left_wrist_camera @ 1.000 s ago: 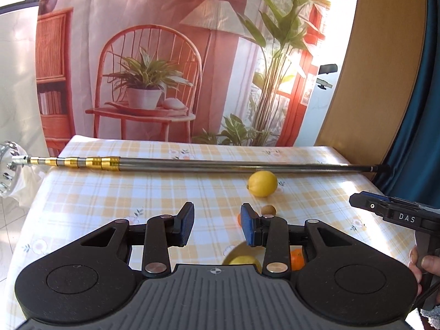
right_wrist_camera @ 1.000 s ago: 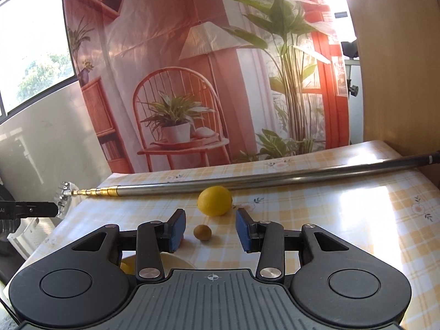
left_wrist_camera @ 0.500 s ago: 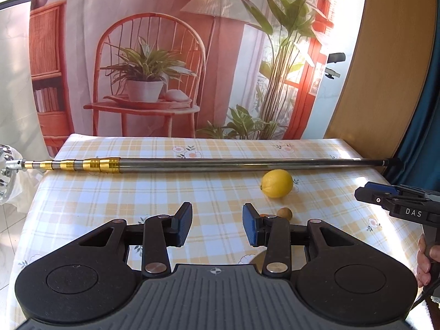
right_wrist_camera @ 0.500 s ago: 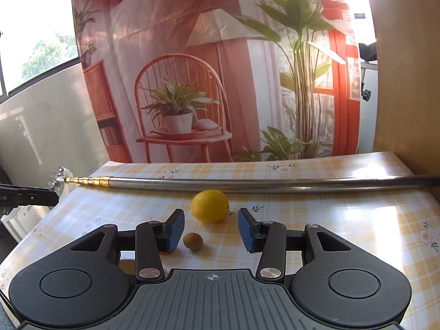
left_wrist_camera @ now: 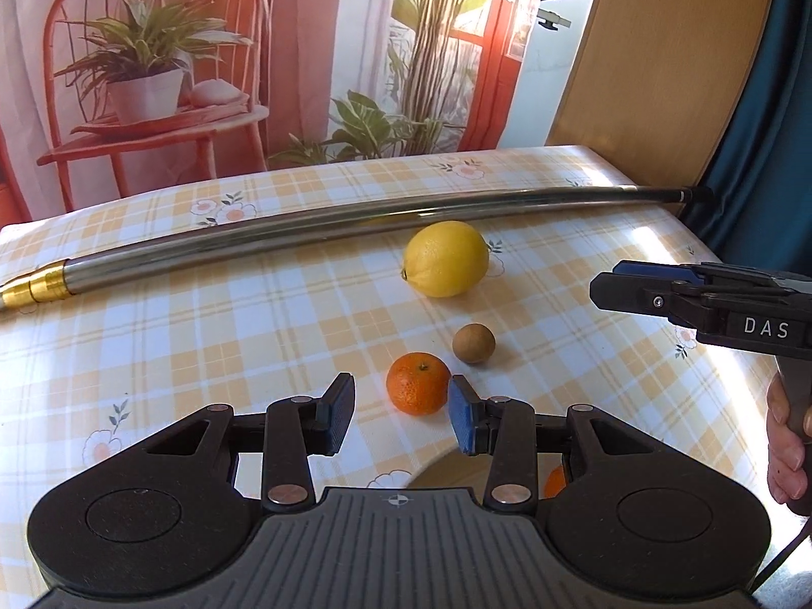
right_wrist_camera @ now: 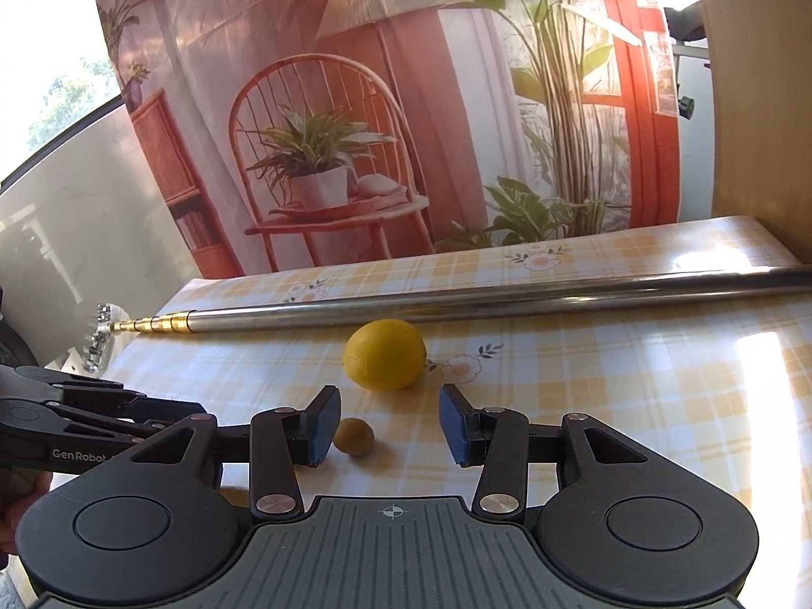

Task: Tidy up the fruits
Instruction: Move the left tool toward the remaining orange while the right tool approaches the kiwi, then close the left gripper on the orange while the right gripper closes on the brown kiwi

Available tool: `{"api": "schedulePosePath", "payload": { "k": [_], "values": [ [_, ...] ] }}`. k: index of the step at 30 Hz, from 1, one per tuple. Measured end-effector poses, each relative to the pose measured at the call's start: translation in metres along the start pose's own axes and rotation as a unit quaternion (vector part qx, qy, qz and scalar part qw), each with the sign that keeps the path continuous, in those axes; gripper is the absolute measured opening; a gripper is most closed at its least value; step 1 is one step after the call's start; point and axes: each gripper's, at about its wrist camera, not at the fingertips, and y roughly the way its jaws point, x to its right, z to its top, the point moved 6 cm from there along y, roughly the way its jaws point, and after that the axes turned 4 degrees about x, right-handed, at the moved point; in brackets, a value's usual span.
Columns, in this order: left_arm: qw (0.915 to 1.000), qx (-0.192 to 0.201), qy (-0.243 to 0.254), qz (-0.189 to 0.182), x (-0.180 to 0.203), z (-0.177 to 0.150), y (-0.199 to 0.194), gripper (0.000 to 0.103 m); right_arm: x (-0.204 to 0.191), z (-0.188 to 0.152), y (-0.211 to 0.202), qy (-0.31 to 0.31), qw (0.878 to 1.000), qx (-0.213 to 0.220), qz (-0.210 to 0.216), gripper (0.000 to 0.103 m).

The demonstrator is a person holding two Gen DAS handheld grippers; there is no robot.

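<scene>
**Both claws open above the fruit on the checked table**

The lemon serves as the landmark: it lies on the table, just in front of a long metal pole that stretches across the yellow-checked cloth. Nearer the cameras than the lemon sits a small brown fruit, apart from it, and just beside that, slightly nearer again, a mandarin.

The left claw stands open, nothing between its blue pads; in the left wrist view the mandarin shows in the gap, close to the right-hand pad, though contact cannot be told. Below that claw a pale round rim, perhaps a plate, peeks out with another orange fruit behind the claw's linkage.

The right claw is also open and empty. In its view the small brown fruit lies just beside the left-hand pad, and the lemon lies beyond the gap. A person's hand grips the right claw's handle, to the right of the lemon.
</scene>
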Motion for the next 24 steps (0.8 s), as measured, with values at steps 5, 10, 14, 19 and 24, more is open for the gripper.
{"api": "schedulePosePath", "payload": {
  "k": [5,10,14,19,24],
  "values": [
    [0.9996,-0.025,-0.005,-0.016,0.003,0.002,0.029,0.042,0.004,-0.006,0.008,0.011,1.000,-0.009,0.002,0.041],
    [0.9992,-0.037,0.003,-0.015,0.004,0.001,0.044,0.042,0.008,-0.009,0.012,0.014,1.000,-0.014,0.002,0.041],
    [0.9991,-0.036,0.010,-0.017,0.005,0.001,0.050,0.039,0.008,-0.012,0.016,0.013,1.000,-0.019,0.003,0.041],
    [0.9991,-0.034,0.024,-0.012,0.008,-0.002,0.046,0.038,0.007,-0.013,0.020,0.009,1.000,-0.024,0.005,0.041],
    [0.9993,-0.030,0.021,-0.009,0.007,-0.002,0.040,0.038,0.004,-0.016,0.024,0.002,1.000,-0.029,0.006,0.041]
  ]
}}
